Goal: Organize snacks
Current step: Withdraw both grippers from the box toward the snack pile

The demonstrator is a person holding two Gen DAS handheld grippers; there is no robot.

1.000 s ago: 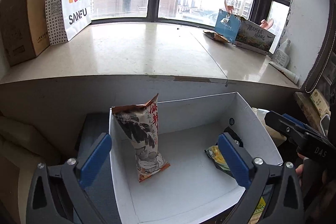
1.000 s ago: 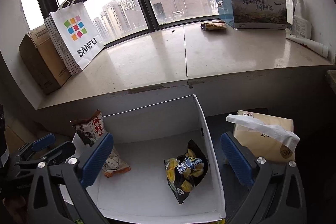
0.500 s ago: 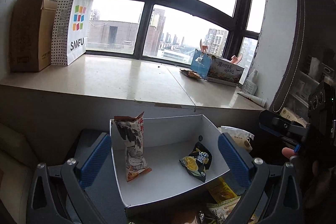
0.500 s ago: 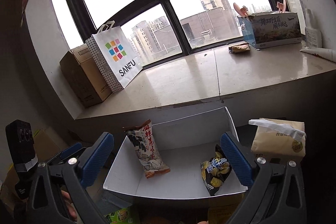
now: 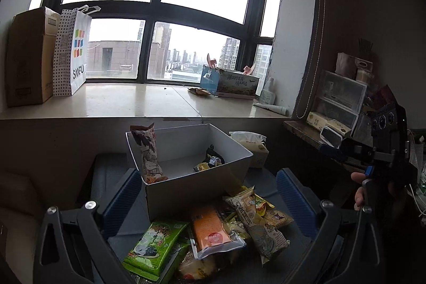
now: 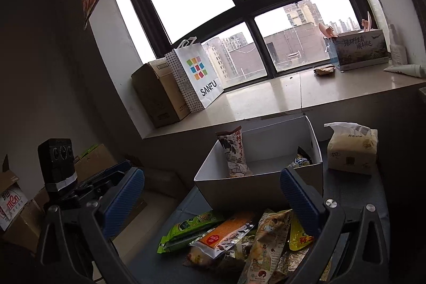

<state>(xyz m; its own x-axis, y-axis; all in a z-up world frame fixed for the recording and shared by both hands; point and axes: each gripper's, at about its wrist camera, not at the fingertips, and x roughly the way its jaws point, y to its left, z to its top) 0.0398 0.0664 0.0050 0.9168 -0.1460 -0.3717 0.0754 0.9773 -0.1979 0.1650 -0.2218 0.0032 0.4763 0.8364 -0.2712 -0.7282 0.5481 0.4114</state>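
A white box [image 5: 197, 188] [image 6: 255, 184] sits below the window sill. Inside it a tall pale snack bag [image 5: 147, 153] [image 6: 235, 152] leans at the left and a dark-and-yellow bag [image 5: 211, 163] [image 6: 299, 160] lies at the right. In front of the box lies a pile of several snacks: a green pack [image 5: 157, 244] [image 6: 190, 229], an orange pack [image 5: 213, 233] [image 6: 226, 234] and a tan bag [image 5: 259, 222] [image 6: 267, 244]. My left gripper [image 5: 210, 200] is open above the pile. My right gripper [image 6: 213, 198] is open too, nothing between its fingers.
A tissue pack [image 6: 351, 152] [image 5: 251, 147] stands right of the box. The sill [image 5: 133, 100] carries a cardboard box [image 5: 26, 57], a white shopping bag [image 6: 195, 73] and a blue carton [image 5: 229, 83]. Shelves with clear drawers [image 5: 340, 97] are at the right. Cardboard boxes [image 6: 16, 206] sit left.
Both grippers have pulled back and up from the box, both staying open. The snack pile in front of the box has come into view.
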